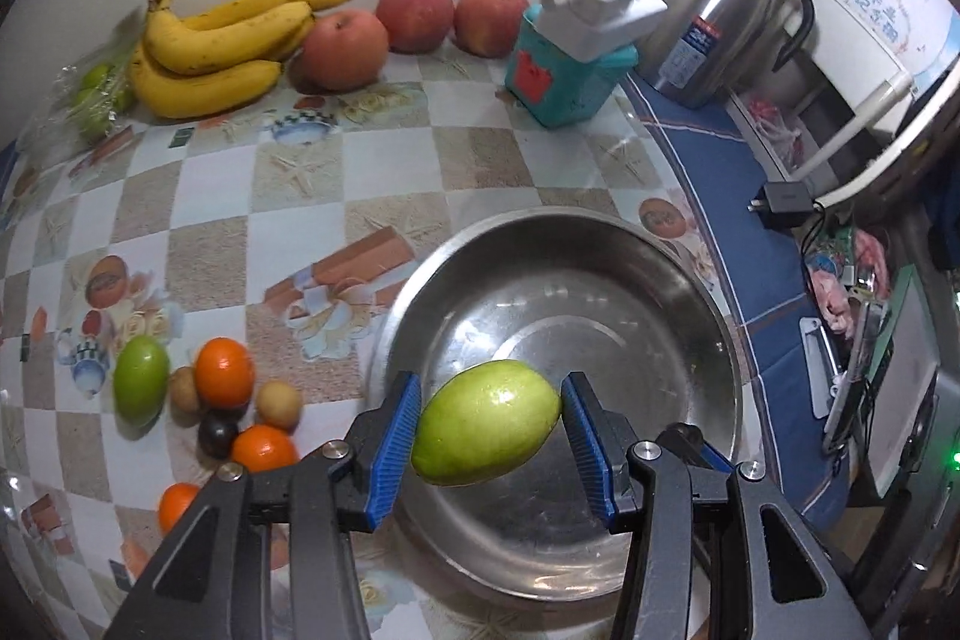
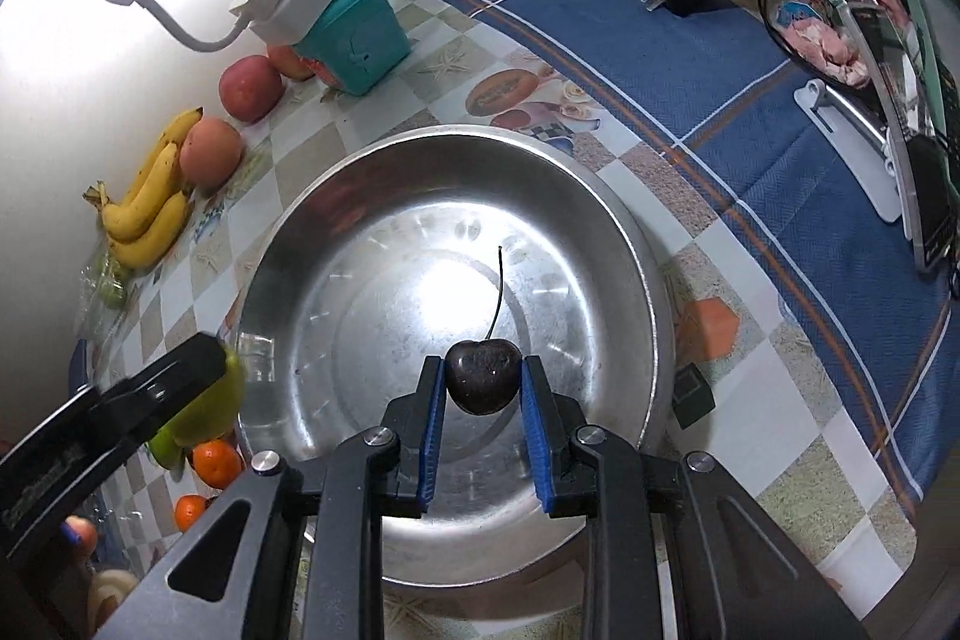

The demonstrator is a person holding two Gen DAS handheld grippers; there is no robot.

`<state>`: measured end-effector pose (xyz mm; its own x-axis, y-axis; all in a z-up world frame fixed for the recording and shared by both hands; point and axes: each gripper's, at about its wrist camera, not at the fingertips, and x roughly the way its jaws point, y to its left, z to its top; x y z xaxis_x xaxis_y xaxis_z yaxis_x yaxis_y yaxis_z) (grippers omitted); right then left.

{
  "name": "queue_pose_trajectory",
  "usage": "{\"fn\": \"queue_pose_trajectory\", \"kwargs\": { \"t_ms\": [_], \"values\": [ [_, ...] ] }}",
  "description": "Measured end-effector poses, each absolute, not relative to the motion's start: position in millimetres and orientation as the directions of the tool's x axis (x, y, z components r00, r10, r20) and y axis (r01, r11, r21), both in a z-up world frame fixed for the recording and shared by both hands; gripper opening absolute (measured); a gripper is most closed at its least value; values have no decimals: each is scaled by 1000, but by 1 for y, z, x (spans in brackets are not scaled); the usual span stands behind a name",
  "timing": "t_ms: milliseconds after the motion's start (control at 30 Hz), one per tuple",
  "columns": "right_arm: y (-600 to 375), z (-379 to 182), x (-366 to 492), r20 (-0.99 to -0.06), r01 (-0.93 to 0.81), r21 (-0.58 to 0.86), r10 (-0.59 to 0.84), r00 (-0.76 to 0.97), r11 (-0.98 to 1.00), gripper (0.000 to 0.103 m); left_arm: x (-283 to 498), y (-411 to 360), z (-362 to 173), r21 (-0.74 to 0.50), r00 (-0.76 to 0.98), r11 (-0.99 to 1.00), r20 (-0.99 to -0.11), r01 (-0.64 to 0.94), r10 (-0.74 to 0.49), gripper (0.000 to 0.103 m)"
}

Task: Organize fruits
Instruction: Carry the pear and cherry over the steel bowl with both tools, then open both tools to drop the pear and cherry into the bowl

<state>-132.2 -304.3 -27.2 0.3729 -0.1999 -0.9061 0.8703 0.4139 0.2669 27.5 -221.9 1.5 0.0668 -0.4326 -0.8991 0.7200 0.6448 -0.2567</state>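
My left gripper [image 1: 489,421] is shut on a large green fruit [image 1: 486,424] and holds it over the near rim of a steel bowl [image 1: 708,292]. My right gripper [image 2: 483,382] is shut on a dark cherry [image 2: 483,376] with its stem up, held over the same bowl [image 2: 636,244], which holds nothing. The left gripper and its green fruit [image 2: 204,412] show at the bowl's left edge in the right wrist view. On the table to the left lie another green fruit [image 1: 141,379], oranges [image 1: 223,373], small brown fruits [image 1: 279,403] and a dark cherry [image 1: 217,433].
Bananas [image 1: 210,46] and red apples [image 1: 345,49] lie along the back wall, with bagged green fruit [image 1: 99,94] at far left. A teal box [image 1: 564,79] carries a white power strip and lamp. A steel kettle [image 1: 720,22] and a charger [image 1: 786,205] sit on the blue cloth.
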Motion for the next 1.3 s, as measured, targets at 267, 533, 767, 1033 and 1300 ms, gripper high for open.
{"fn": "queue_pose_trajectory", "kwargs": {
  "t_ms": [267,533,767,1033,1300],
  "values": [
    [-305,-41,-130,-927,880,245,-168,335,408,27,25,-223,-22,-268,22,638,-912,722,-409,52],
    [-306,-50,-130,-940,889,217,-159,301,403,27,21,-226,-36,-267,-11,636,-926,724,-376,52],
    [-306,-56,-128,-951,895,186,-153,267,406,27,20,-224,-35,-284,-28,625,-922,727,-386,52],
    [-307,-57,-127,-957,898,157,-162,242,412,30,18,-227,-27,-284,-29,611,-920,739,-392,52],
    [-307,-56,-126,-957,900,133,-183,225,416,51,22,-223,-15,-265,-4,610,-919,747,-394,64]
  ]
}}
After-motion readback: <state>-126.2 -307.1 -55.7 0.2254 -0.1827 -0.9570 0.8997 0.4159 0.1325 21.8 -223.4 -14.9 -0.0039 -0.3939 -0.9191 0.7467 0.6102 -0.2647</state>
